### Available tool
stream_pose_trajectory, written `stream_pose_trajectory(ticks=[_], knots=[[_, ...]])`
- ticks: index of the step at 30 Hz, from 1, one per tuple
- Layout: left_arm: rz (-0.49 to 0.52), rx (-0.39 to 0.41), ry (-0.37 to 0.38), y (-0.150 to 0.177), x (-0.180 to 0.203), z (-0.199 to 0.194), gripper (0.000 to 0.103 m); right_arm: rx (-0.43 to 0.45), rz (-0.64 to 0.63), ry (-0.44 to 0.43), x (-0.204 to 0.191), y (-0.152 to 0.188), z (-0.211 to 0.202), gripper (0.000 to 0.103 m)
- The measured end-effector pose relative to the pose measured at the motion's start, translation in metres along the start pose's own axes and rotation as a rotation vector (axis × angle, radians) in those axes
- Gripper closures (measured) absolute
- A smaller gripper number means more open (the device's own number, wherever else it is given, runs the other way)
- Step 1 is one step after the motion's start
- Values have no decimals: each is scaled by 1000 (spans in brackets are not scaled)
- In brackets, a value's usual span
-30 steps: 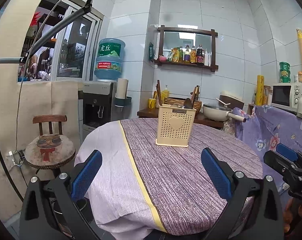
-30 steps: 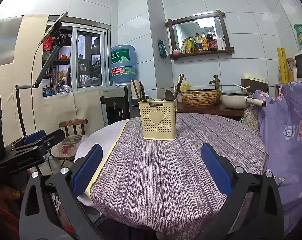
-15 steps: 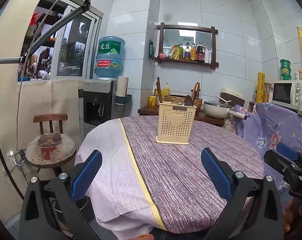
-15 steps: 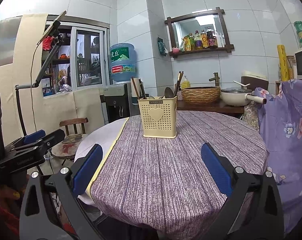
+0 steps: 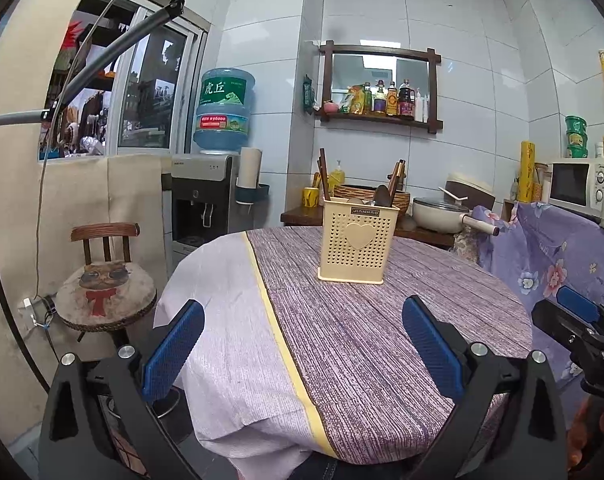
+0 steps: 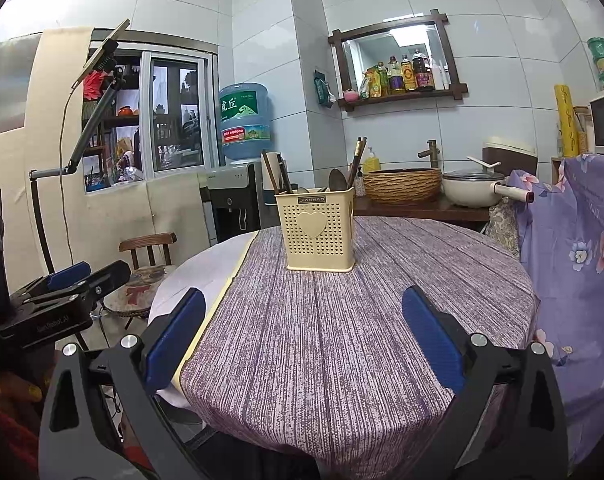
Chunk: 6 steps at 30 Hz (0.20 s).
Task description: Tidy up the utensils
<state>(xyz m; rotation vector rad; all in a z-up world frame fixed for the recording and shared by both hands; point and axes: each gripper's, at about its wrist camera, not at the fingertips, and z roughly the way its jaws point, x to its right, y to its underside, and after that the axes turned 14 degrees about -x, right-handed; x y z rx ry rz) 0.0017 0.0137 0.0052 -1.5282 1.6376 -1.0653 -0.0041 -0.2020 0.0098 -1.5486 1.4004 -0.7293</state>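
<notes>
The tall, light holder could tip or slide on the cloth if a gripper knocks a handle sticking out of its top. It is a cream plastic box, perforated, with a heart on the front, standing upright mid-table with chopsticks and a spoon inside. The left gripper and right gripper both gape wide and empty, well short of it.
</notes>
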Motion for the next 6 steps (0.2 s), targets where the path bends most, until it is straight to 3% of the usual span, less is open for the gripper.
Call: stream_pose_trajectory(ticks=[6], knots=[[-16, -13, 2, 0, -4, 1, 5, -2, 1, -1, -1, 2, 0, 6]])
